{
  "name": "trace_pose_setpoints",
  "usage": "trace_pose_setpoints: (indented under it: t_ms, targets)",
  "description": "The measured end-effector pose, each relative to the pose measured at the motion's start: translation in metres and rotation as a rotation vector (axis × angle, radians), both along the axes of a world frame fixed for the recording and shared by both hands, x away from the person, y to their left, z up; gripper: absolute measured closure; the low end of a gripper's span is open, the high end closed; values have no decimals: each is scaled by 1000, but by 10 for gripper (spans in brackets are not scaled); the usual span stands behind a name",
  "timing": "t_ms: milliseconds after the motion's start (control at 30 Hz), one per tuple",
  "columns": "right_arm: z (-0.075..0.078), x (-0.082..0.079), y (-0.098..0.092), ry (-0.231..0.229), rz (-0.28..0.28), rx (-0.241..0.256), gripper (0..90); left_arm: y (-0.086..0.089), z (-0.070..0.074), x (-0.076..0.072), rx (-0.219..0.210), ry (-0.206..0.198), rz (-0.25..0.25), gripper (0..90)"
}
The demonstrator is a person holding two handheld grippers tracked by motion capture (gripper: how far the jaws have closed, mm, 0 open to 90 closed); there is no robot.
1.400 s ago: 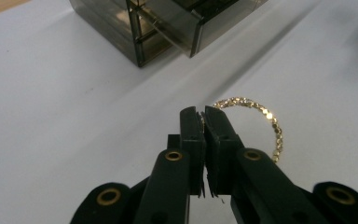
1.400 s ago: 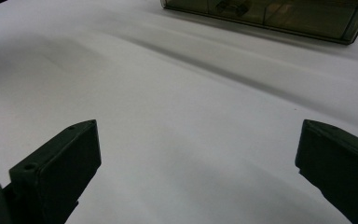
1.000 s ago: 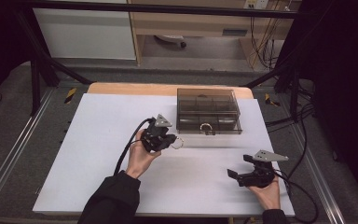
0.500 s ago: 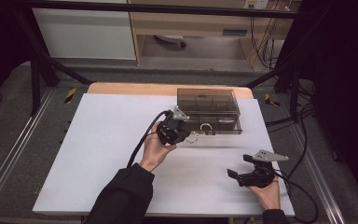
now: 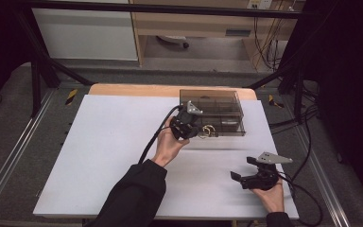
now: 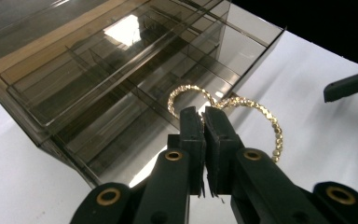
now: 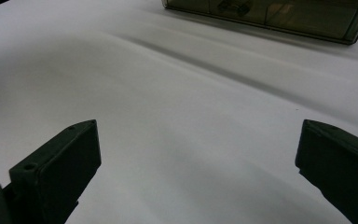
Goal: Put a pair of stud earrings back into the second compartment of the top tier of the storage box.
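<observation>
Our left gripper (image 6: pixel 204 122) pinches the beaded gold bracelets (image 6: pixel 261 112) beside the smoky clear compartment box (image 6: pixel 121 70); stowing remains, we judge; right gripper (image 7: pixel 198 163) spread

A: What's around the white sheet (image 5: pixel 99 156)?
B: Wooden tabletop strip (image 5: pixel 132 90) shows along its far edge. Grey floor (image 5: pixel 9 109) on every side.
A: Beyond that?
B: White cabinet (image 5: pixel 85 33) behind its far left corner, wooden shelf unit (image 5: pixel 194 21) behind the far middle. Black cables (image 5: pixel 264 33) hang behind the far right corner.
A: Floor markings?
B: Yellow-black tape mark (image 5: pixel 71 96) just off the far left corner, a second tape mark (image 5: pixel 274 101) off the far right.
A: Framing?
B: Black crossbar (image 5: pixel 170 8) well beyond the far edge. Metal rail (image 5: pixel 14 156) on the floor along the left side.
</observation>
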State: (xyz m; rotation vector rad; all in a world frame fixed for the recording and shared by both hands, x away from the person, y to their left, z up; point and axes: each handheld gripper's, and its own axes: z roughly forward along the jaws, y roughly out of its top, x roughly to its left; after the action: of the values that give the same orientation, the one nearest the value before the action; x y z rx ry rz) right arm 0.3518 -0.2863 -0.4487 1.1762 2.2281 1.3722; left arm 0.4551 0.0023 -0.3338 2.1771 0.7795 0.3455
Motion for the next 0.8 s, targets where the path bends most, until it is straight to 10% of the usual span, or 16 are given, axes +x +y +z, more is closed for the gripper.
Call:
trace_pose_setpoints:
  t_ms: [800]
  targets:
    - [0, 0, 0, 2, 1, 8, 4, -38, -17, 38, 19, 10, 51, 862]
